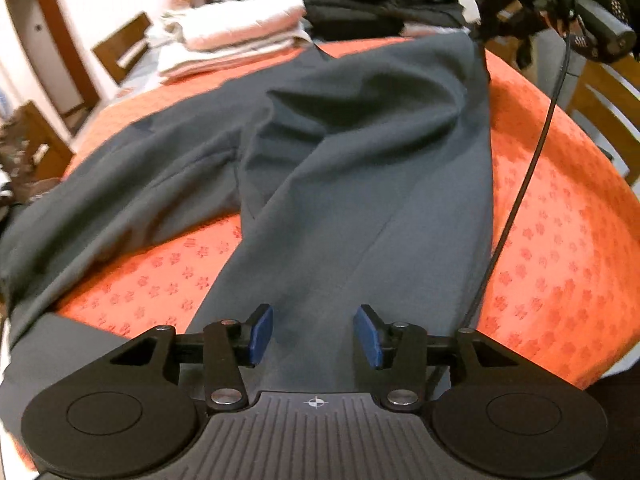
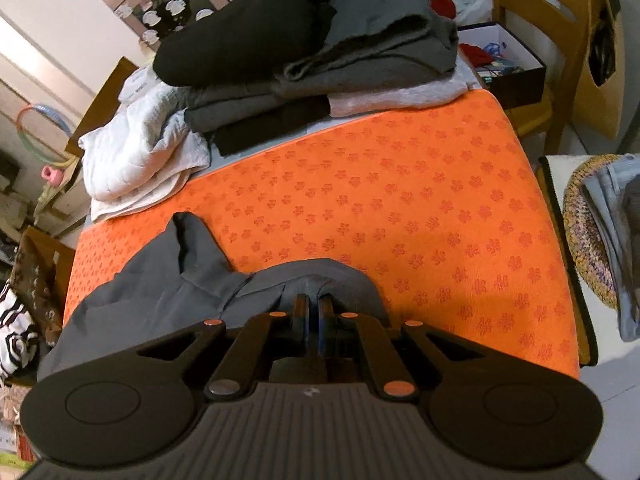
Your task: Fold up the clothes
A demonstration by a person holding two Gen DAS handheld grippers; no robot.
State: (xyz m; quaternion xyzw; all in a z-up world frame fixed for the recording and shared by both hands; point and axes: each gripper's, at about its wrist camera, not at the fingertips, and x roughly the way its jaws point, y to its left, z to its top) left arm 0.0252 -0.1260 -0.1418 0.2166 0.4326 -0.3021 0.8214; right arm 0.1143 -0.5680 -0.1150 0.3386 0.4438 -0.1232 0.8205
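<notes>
The dark grey trousers (image 1: 360, 152) are lying spread across the orange flower-print cloth (image 1: 560, 240) covering the desk, one leg running toward the near edge under the left gripper (image 1: 316, 334), the other trailing off the left edge where it's getting cut off by the frame; the left view is blurry, so seams and the waistband are hard to make out; the left fingers (image 1: 260, 332) are standing apart with nothing pinched, fabric just lying below the gap. The right gripper (image 2: 314, 308) is clenched on a bunched fold of the trousers (image 2: 160, 292) near the cloth's (image 2: 400, 208) near edge; the pinch point itself is hidden under the fingers (image 2: 300, 312), and the rest of the garment is dropping out of sight off the left.

Only the right view is showing the far-edge stacks clearly: a black and grey folded pile (image 2: 304, 52) beside a white quilted bundle (image 2: 136, 156), plus a woven basket (image 2: 588, 232) off to the right; the left view is catching the right gripper (image 1: 560, 4) at the trousers' far end, dark and partly cropped, with a black cable (image 1: 524, 184) hanging down from it.
</notes>
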